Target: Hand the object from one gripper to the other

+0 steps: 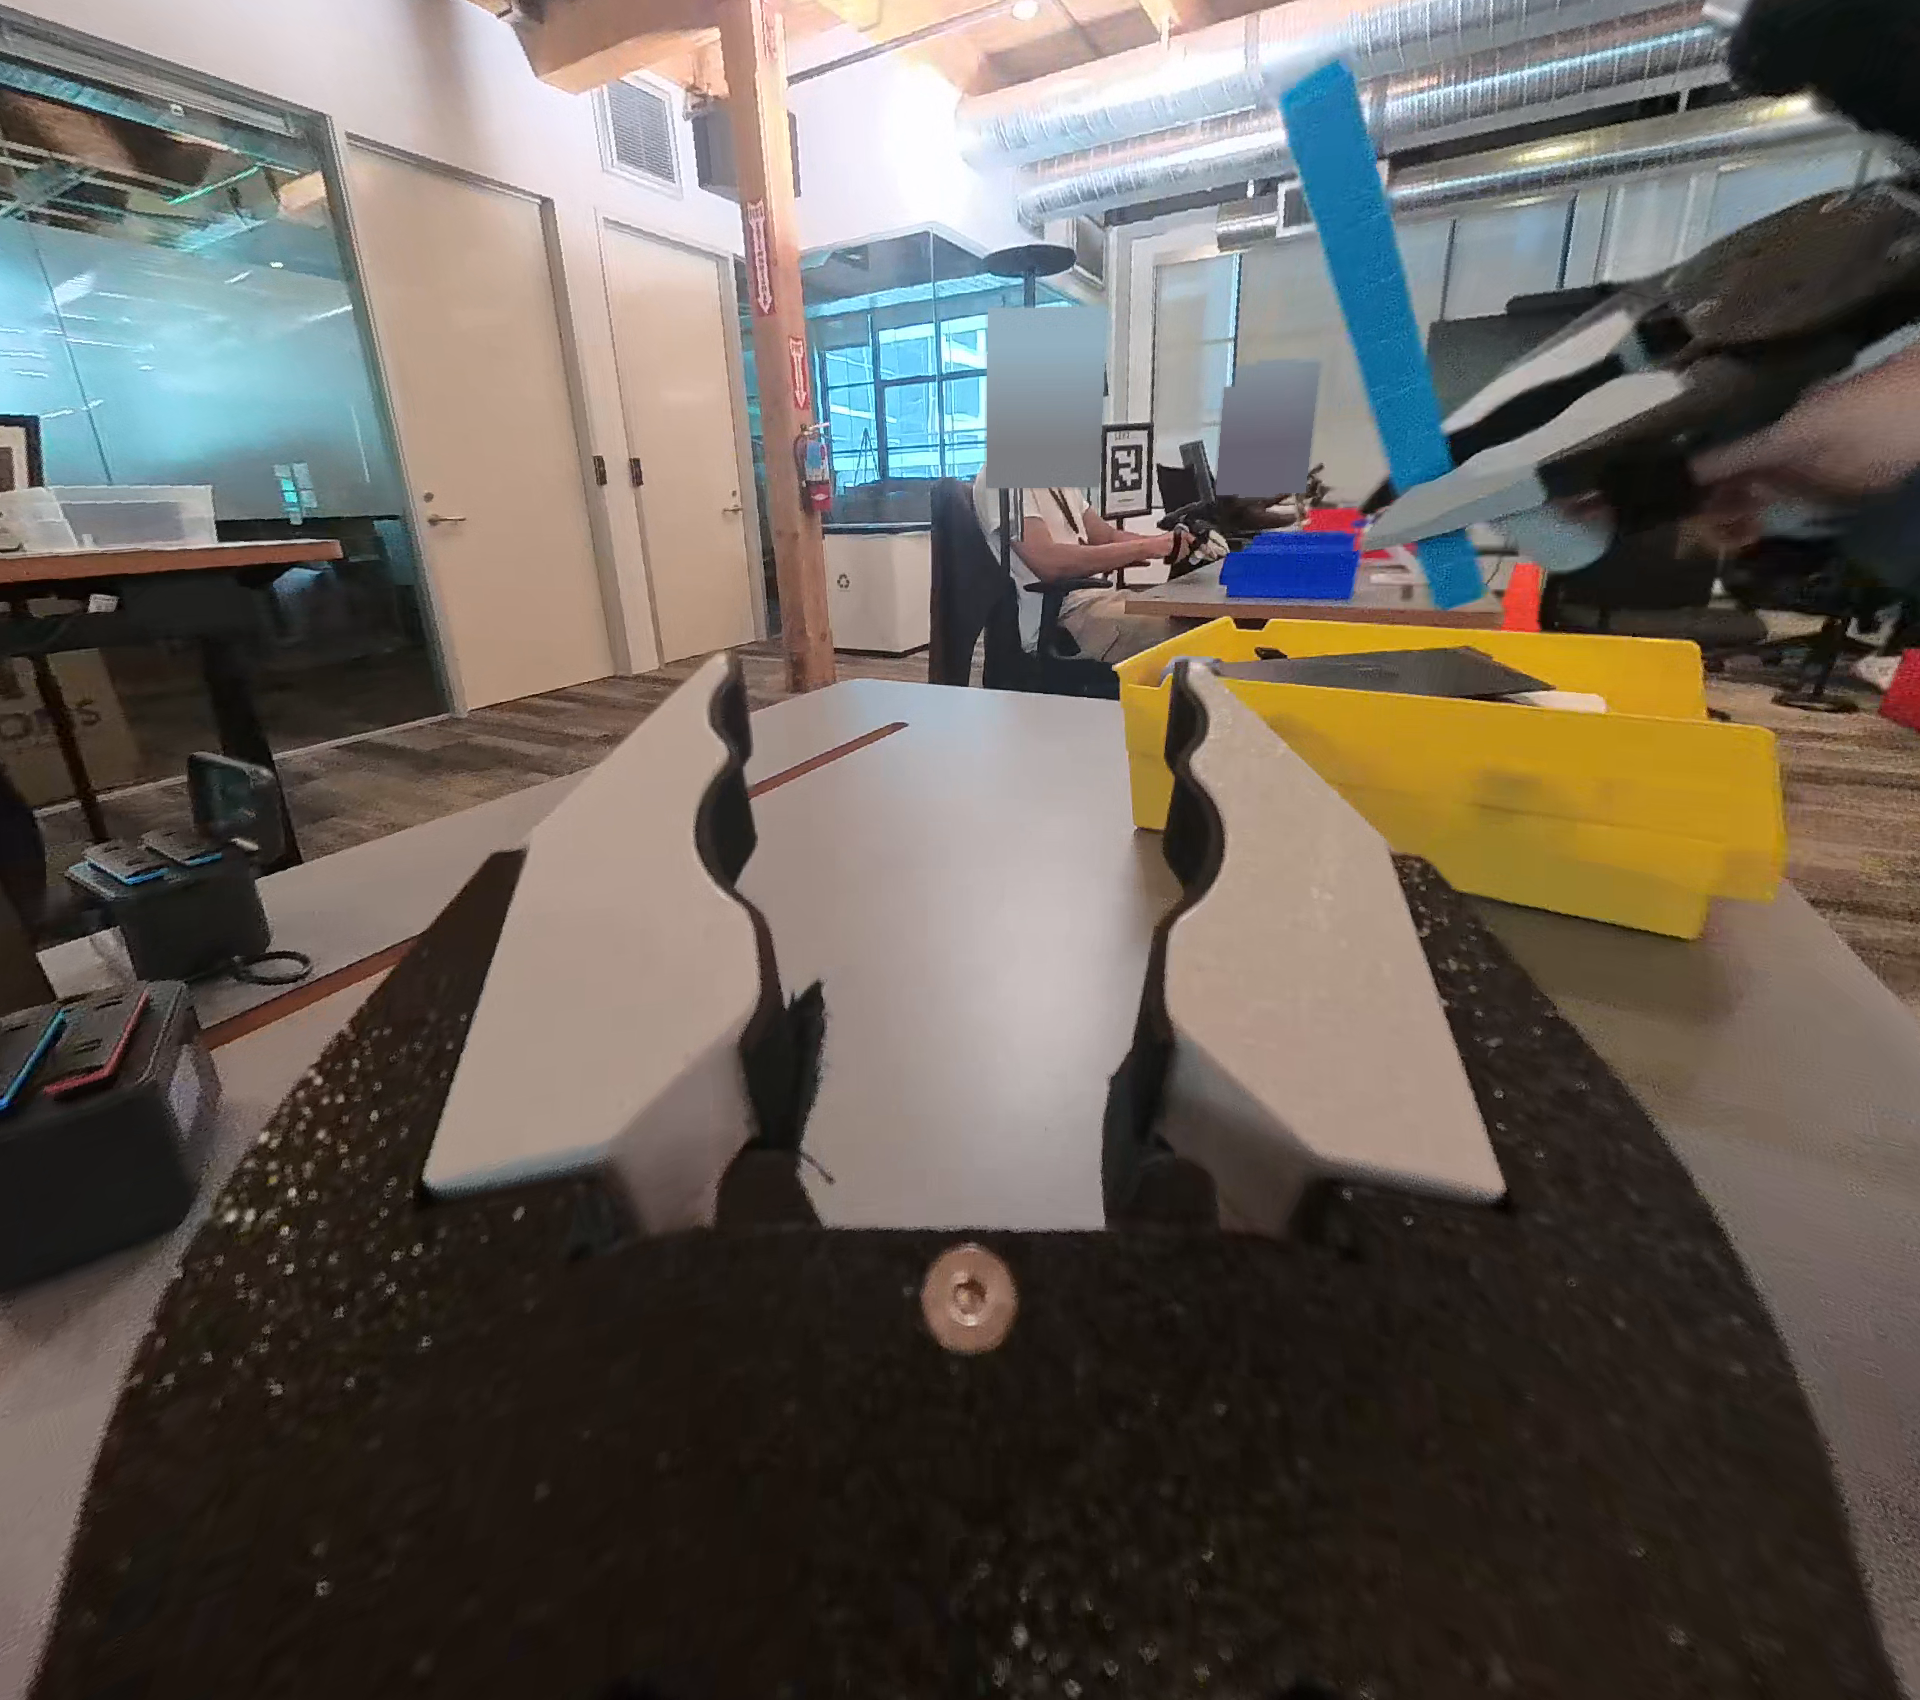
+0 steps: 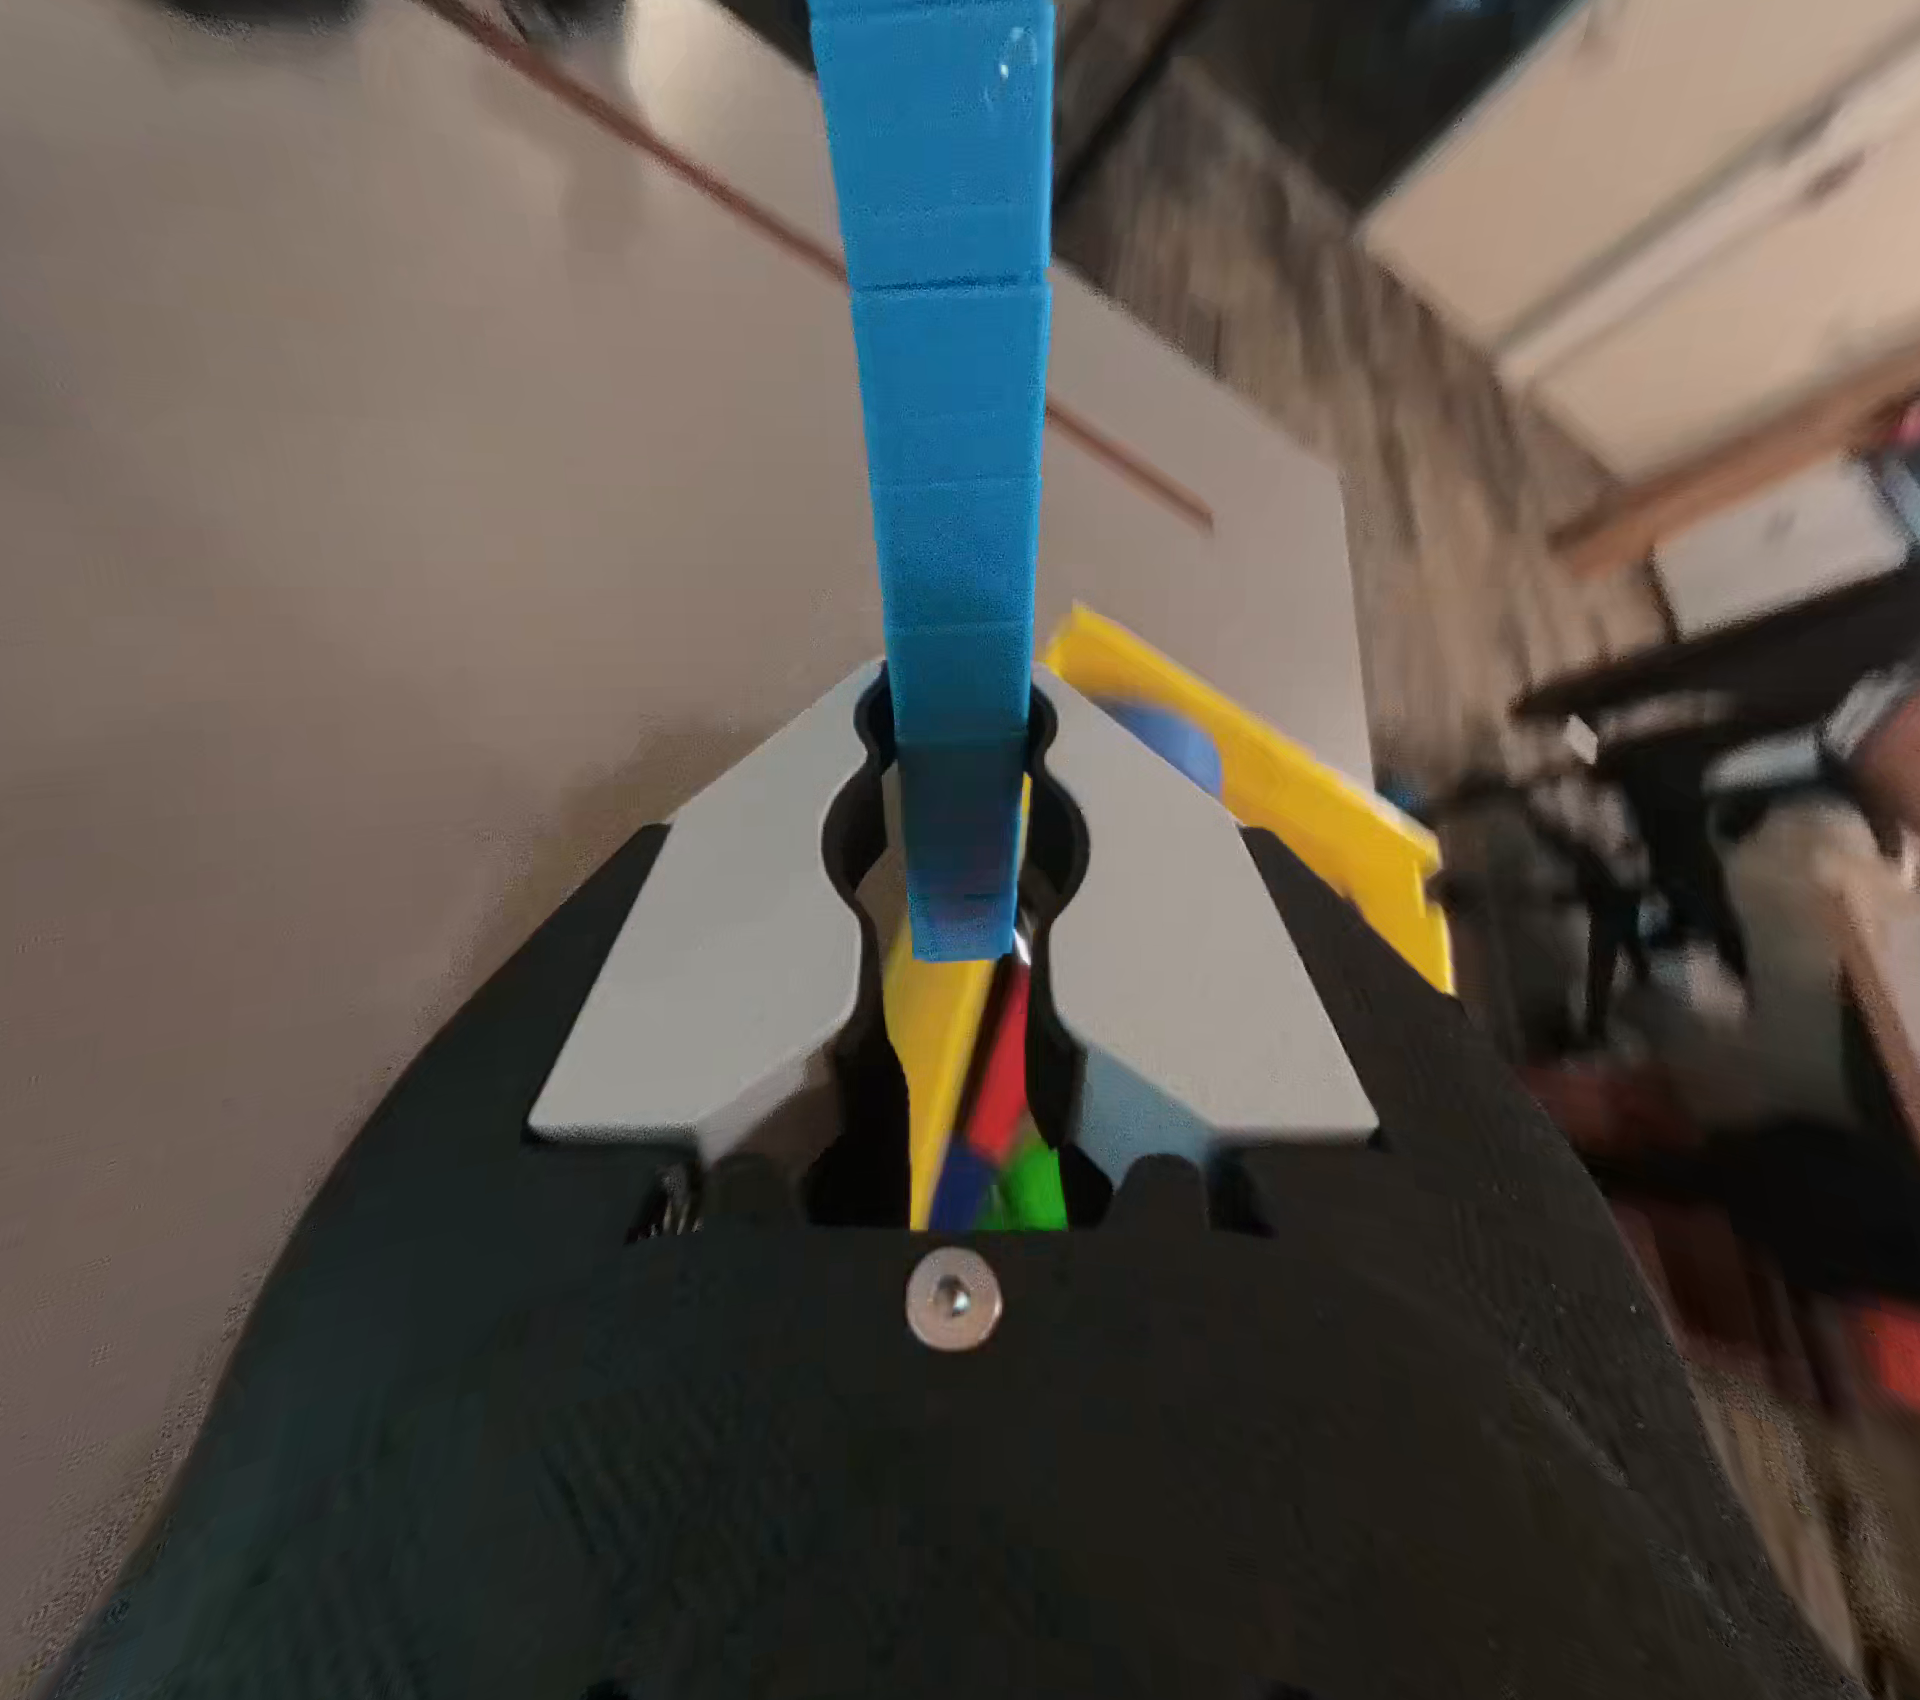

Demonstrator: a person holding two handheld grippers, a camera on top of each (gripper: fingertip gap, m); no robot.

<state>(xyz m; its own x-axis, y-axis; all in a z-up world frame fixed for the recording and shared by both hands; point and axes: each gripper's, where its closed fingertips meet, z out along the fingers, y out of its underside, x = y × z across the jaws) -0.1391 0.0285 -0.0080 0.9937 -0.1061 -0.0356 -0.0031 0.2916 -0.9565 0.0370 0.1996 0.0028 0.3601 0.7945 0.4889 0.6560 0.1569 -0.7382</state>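
Note:
A long blue segmented bar [image 2: 951,279] is clamped near its lower end between the fingers of my right gripper [image 2: 956,715], which is shut on it. In the left wrist view the same bar [image 1: 1361,320] stands nearly upright in the air at the upper right, held by the right gripper [image 1: 1434,497] above the yellow bin. My left gripper [image 1: 961,684] is open and empty, low over the grey table [image 1: 935,871], well to the left of and below the bar.
A yellow bin [image 1: 1475,809] sits on the table at the right, holding a black plate and coloured pieces [image 2: 1003,1131]. Black boxes with devices [image 1: 94,1120] stand at the left. A person sits at a far desk with blue trays [image 1: 1288,570].

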